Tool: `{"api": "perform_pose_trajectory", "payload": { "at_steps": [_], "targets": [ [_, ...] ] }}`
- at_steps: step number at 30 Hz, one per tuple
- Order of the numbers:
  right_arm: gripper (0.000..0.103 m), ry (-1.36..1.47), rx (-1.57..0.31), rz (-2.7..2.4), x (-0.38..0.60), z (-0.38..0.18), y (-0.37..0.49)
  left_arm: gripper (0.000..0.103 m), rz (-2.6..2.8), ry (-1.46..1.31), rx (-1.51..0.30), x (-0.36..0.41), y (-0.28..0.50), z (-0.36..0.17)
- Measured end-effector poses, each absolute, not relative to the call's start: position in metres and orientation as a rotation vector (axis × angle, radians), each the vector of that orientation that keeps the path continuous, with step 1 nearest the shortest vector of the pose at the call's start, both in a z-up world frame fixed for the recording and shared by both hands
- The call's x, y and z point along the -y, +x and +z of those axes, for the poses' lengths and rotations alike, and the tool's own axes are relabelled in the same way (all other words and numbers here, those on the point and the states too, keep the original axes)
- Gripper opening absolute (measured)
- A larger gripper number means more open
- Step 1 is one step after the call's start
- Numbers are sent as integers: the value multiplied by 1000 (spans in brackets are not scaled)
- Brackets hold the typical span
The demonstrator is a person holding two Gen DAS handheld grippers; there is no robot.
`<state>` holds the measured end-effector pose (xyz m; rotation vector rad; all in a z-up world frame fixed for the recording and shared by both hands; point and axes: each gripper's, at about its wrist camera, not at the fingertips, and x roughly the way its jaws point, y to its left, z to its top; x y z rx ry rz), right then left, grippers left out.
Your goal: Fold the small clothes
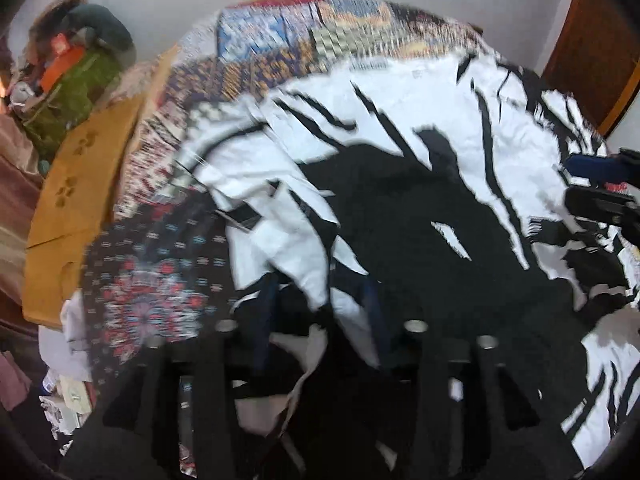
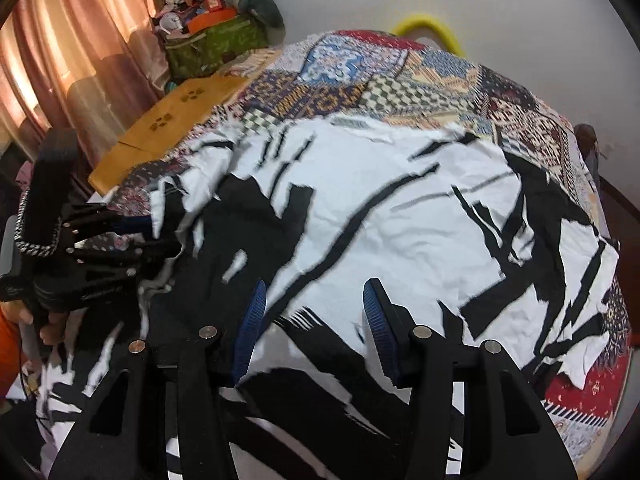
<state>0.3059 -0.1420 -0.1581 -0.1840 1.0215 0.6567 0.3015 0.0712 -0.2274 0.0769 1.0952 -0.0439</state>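
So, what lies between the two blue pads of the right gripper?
In the right wrist view, the right gripper stands open; only the black-and-white garment lies beneath the gap, not pinched.

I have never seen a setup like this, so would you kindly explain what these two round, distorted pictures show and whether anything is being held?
A person holds a two-fingered tool in each hand, and a wide-angle camera on each tool looks forward along its fingers. One picture comes from the left hand-held gripper, the other from the right hand-held gripper. Both look down on a white garment with black brush-stroke markings, spread over a colourful patchwork bedcover. An ochre folding board lies at the bed's far left edge. The right tool's blue-padded fingers stand apart above the cloth, gripping nothing. The left view is blurred; its fingers also look apart, with cloth bunched between them.
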Motion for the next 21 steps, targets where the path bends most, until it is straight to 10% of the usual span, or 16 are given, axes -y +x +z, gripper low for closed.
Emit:
{"api": "perform_pose_trajectory", "payload": {
  "at_steps": [9,21],
  "targets": [
    [47,-214,-975,733,84,-141,308,68,120,-36,-962,-150,276,-181],
    [55,-299,-1054,873,-36,-174,324,69,103,-164,-1106,-172,286,-254]
  ]
}}
